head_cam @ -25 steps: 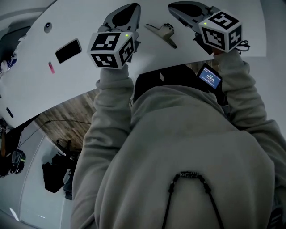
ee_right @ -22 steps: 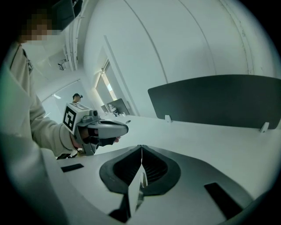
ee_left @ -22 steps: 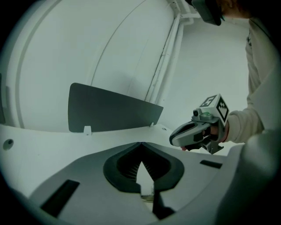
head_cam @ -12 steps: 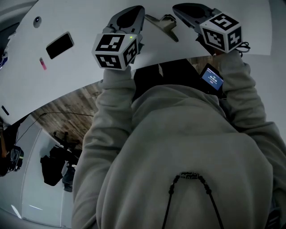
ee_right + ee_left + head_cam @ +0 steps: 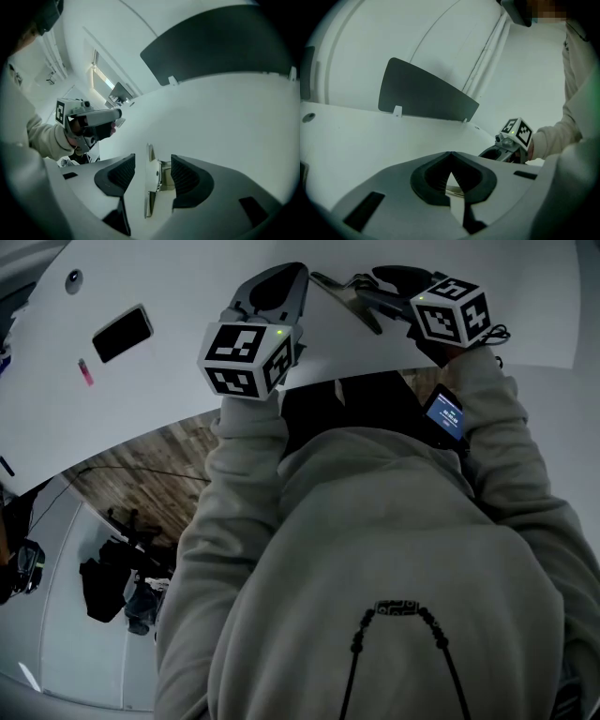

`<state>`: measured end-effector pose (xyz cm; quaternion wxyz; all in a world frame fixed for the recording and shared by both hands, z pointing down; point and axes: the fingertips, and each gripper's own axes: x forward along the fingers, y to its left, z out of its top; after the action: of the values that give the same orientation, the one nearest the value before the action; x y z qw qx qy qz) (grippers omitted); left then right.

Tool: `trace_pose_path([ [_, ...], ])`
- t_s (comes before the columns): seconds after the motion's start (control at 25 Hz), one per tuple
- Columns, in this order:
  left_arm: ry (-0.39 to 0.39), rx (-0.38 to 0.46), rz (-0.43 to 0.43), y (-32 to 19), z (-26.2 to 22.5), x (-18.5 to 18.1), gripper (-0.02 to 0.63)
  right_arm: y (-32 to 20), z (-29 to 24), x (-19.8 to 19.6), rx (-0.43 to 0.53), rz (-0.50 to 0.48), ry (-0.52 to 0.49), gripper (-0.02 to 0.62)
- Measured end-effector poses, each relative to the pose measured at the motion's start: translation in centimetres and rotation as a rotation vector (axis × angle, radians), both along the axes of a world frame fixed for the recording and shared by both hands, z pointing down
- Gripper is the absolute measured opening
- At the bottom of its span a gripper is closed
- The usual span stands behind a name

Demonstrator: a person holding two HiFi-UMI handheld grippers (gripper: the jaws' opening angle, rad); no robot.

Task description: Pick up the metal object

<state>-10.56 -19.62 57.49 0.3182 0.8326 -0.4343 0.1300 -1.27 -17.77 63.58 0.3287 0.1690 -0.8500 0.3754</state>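
Observation:
The metal object, a flat silvery bracket with a long blade, lies on the white table between my two grippers. In the right gripper view it stands on edge between the jaws. My right gripper is opening around it; the left pad stands clear of it and the right pad is close beside it. From the head view my right gripper reaches in from the right. My left gripper sits just left of the object, its tips together and nothing held.
A black slab, a small pink item and a round silver stud lie to the left on the table. A dark panel stands along the far edge. The table's near edge runs just under my wrists.
My right gripper has swung left from beside the metal object to astride it, and its jaws have spread apart. The left gripper has edged forward toward the object.

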Motion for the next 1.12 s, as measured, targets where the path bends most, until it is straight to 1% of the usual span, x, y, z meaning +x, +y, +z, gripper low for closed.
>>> trace_pose_path([
  [0.12,-0.002,-0.004,0.006,0.3,0.3,0.1,0.003,0.6,2.1,0.2,-0.049,0.009,0.017,0.215],
  [0.36,-0.001,-0.011,-0.005,0.4,0.5,-0.7,0.003,1.3,3.4,0.1,-0.09,-0.004,0.032,0.215],
  [0.48,0.0,-0.014,-0.006,0.3,0.6,-0.7,0.003,1.6,4.4,0.4,-0.09,-0.02,0.059,0.213],
  [0.52,0.0,-0.018,-0.01,0.3,0.7,-0.8,0.003,1.7,4.6,0.4,-0.091,-0.02,0.056,0.197],
  [0.56,0.0,-0.023,-0.017,0.3,0.8,-1.0,0.003,1.8,4.5,0.4,-0.099,-0.017,0.042,0.167],
  [0.6,0.001,-0.027,-0.025,0.3,0.8,-1.1,0.003,2.0,4.4,0.3,-0.109,-0.015,0.025,0.116],
  [0.64,0.0,-0.028,-0.029,0.3,0.8,-1.2,0.003,2.2,4.2,0.2,-0.116,-0.015,0.009,0.106],
  [0.76,-0.008,-0.025,-0.03,0.2,0.6,-1.3,0.003,2.4,3.4,0.0,-0.134,-0.02,-0.03,0.1],
  [0.92,-0.009,-0.025,-0.03,0.3,0.6,-1.6,0.003,1.8,2.3,-0.3,-0.131,-0.004,-0.049,0.098],
  [1.12,-0.004,-0.015,-0.025,0.6,0.6,-1.5,0.003,1.8,2.8,0.2,-0.111,-0.026,-0.012,0.098],
])
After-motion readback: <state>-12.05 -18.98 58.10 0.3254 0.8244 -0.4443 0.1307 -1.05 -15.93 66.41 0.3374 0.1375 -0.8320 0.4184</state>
